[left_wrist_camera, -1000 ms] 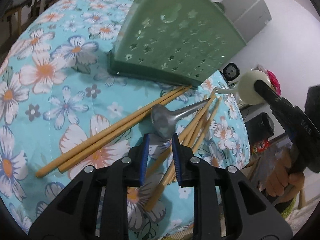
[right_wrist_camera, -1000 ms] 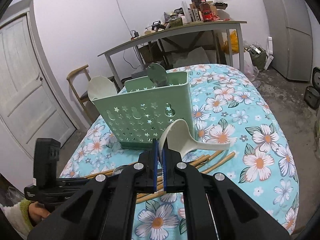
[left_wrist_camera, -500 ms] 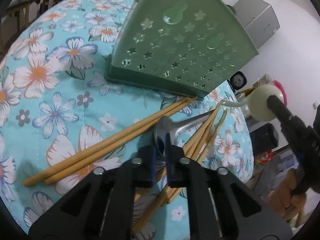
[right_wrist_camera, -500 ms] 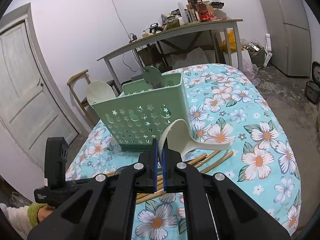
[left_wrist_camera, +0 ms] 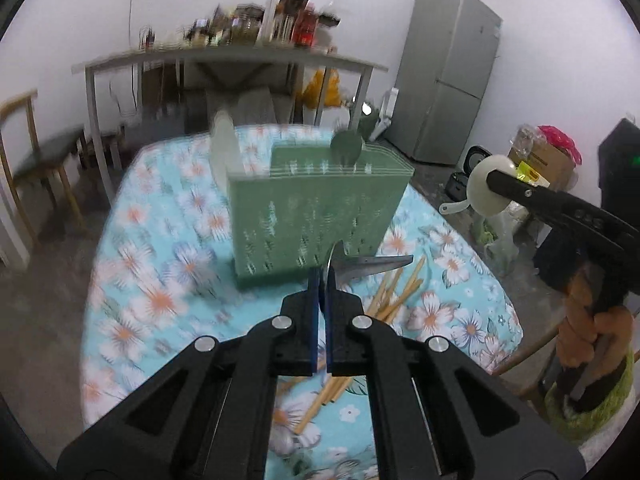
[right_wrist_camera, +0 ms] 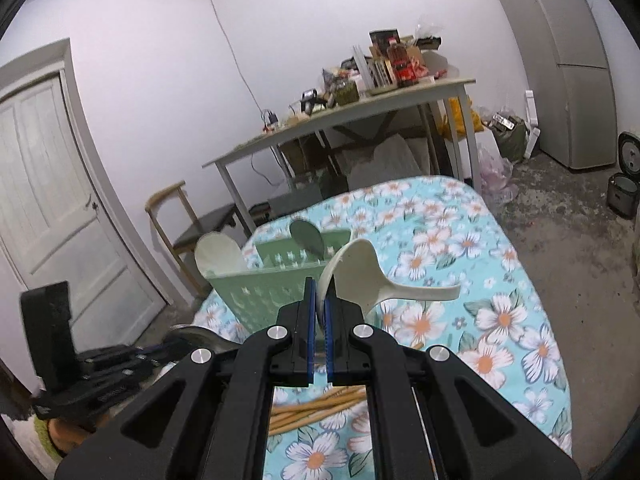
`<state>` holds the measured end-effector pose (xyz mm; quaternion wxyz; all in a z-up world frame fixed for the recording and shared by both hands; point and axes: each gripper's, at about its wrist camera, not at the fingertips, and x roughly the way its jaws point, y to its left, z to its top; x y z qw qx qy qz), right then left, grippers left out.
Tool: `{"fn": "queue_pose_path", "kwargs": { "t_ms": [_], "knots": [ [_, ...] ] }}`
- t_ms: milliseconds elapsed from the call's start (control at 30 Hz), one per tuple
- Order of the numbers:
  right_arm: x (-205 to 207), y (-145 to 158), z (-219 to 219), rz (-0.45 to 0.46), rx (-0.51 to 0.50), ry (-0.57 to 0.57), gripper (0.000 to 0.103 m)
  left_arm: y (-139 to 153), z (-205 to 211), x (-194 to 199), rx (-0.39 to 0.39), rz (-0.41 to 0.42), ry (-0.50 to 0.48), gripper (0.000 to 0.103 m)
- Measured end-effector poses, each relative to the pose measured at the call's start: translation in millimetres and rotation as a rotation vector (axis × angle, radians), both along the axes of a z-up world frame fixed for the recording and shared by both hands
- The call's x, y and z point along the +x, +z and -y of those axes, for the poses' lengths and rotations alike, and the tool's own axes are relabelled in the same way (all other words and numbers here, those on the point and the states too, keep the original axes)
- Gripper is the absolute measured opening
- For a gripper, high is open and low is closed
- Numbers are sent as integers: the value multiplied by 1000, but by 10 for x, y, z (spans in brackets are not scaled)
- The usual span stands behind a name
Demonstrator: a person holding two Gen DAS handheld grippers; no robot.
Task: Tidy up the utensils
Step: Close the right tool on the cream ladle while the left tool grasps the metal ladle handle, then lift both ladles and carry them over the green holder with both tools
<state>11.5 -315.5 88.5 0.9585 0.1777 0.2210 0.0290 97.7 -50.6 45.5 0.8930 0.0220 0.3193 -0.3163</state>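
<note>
While your left gripper [left_wrist_camera: 321,280] pinches the metal spoon [left_wrist_camera: 362,266] and your right gripper [right_wrist_camera: 319,300] the cream spoon [right_wrist_camera: 356,272] (edge grips), either could twist free near the green caddy [left_wrist_camera: 316,220].

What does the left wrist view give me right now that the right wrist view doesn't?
Only the left wrist view: the left gripper shut on the metal spoon, and a cardboard box by the wall. Only the right wrist view: the door, and the right gripper end-on, shut on the white spoon. Both: the green utensil basket, chopsticks, floral tablecloth, fridge.
</note>
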Motion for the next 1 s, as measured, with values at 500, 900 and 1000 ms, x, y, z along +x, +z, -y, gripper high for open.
{"fn": "queue_pose_path", "kwargs": {
  "t_ms": [500,900,1000],
  "knots": [
    [-40,812,138,196,-8,49,4,1215,-273,19,131,318,52,2],
    [393,934,197,199,148,223,4,1062,-200,414,263,246,66,2],
    [473,862,240,178,198,251,4,1026,-214,485,250,239,83,2]
  ]
}}
